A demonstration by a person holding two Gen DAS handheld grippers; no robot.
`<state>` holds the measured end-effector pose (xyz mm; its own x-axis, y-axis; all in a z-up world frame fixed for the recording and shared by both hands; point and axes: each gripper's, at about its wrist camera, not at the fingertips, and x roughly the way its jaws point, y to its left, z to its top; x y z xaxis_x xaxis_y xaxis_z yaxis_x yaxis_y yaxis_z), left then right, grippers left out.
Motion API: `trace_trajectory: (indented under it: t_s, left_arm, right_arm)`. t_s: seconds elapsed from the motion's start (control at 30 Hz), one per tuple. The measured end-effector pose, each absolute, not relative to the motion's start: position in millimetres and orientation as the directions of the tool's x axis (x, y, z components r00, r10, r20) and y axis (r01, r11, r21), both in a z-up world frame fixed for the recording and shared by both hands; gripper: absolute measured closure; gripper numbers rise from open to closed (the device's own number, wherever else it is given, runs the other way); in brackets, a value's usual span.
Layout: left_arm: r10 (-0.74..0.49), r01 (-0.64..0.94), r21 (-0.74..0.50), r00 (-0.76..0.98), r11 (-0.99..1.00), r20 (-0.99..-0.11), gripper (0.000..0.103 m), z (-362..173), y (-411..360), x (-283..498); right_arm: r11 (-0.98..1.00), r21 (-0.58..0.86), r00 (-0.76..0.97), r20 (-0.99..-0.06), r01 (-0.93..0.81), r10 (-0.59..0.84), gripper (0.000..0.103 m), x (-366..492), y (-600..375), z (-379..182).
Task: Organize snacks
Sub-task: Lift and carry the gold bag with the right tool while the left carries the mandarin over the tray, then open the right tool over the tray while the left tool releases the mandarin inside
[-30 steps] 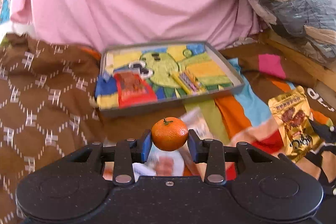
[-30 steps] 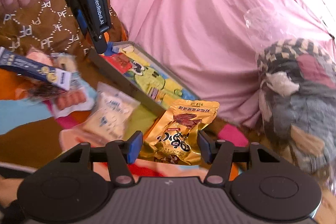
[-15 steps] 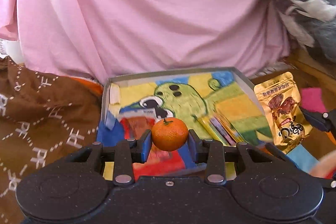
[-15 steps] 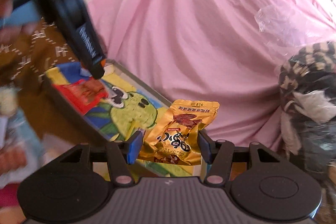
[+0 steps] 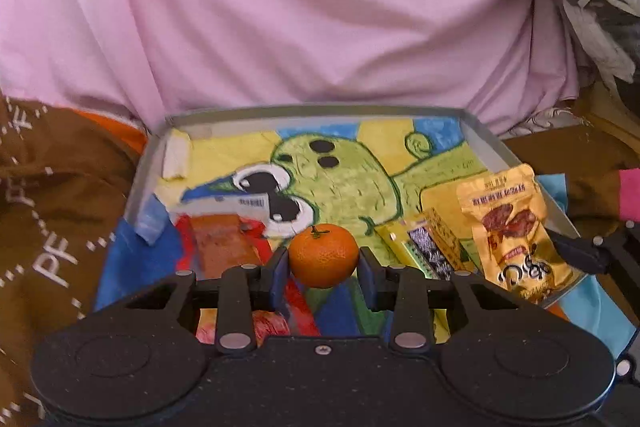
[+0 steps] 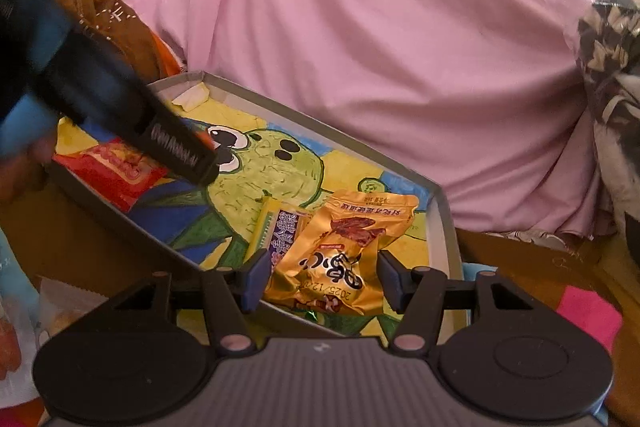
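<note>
A wide pink draped cloth [image 5: 300, 19] fills the background behind the shallow grey tray [image 5: 320, 110], whose floor is covered by a bright cartoon picture of a green frog-like figure [image 5: 340, 179] on yellow and blue. The tray sits on brown patterned fabric [image 5: 44, 227], which spreads out to its left.

Inside the tray, toward its near-left part, lies a red snack packet [image 6: 112, 169]. At the tray's right side a yellow-and-purple wrapped bar [image 6: 276, 231] lies on the picture. Just beside that bar, over the tray's right part, the right gripper [image 6: 320, 277] clamps a crinkly gold foil snack pouch [image 6: 340, 251] between its blue-padded fingers [image 6: 254, 277] (the pouch's top edge points toward the tray's far rim).

Above the middle of the tray, the left gripper [image 5: 323, 277] pinches a small round orange mandarin [image 5: 323, 255], its green stem upward, clear of the tray floor.
</note>
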<state>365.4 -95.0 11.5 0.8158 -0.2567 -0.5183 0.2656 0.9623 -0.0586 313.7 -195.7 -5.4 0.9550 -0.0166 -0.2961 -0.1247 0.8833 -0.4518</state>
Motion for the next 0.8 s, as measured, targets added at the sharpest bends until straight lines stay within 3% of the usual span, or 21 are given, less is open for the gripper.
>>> trace_trajectory:
  t_s: [0.13, 0.2, 0.23, 0.27, 0.47, 0.8]
  left_arm:
    - [-0.257, 0.268, -0.059, 0.807, 0.962, -0.531, 0.064, 3.1, -98.0, 367.0]
    - [-0.260, 0.268, -0.066, 0.802, 0.961, -0.538, 0.064, 1.6, -98.1, 367.6]
    - [-0.259, 0.266, -0.067, 0.803, 0.962, -0.536, 0.063, 1.8, -97.9, 366.7]
    - [-0.255, 0.262, -0.064, 0.806, 0.963, -0.533, 0.056, 2.2, -97.7, 365.8]
    - [-0.233, 0.224, -0.080, 0.825, 0.971, -0.514, 0.034, 11.9, -94.7, 360.7]
    - [-0.238, 0.177, -0.176, 0.866, 0.968, -0.440, 0.017, 40.0, -63.8, 310.5]
  right_arm:
    - [0.887, -0.445, 0.950, -0.312, -0.126, -0.022, 0.039, 318.0, -195.4, -4.4]
    - [0.888, -0.443, 0.949, -0.315, -0.122, -0.026, 0.031, 318.9, -195.9, -3.6]
    - [0.889, -0.445, 0.950, -0.309, -0.113, -0.034, 0.021, 318.4, -196.3, -2.8]
    - [0.889, -0.445, 0.951, -0.306, -0.108, -0.037, 0.015, 319.6, -196.8, -1.5]
    - [0.897, -0.434, 0.951, -0.304, -0.086, -0.055, 0.008, 308.3, -204.7, 6.3]
    - [0.948, -0.317, 0.968, -0.246, -0.022, -0.059, 0.000, 244.6, -226.3, 34.2]
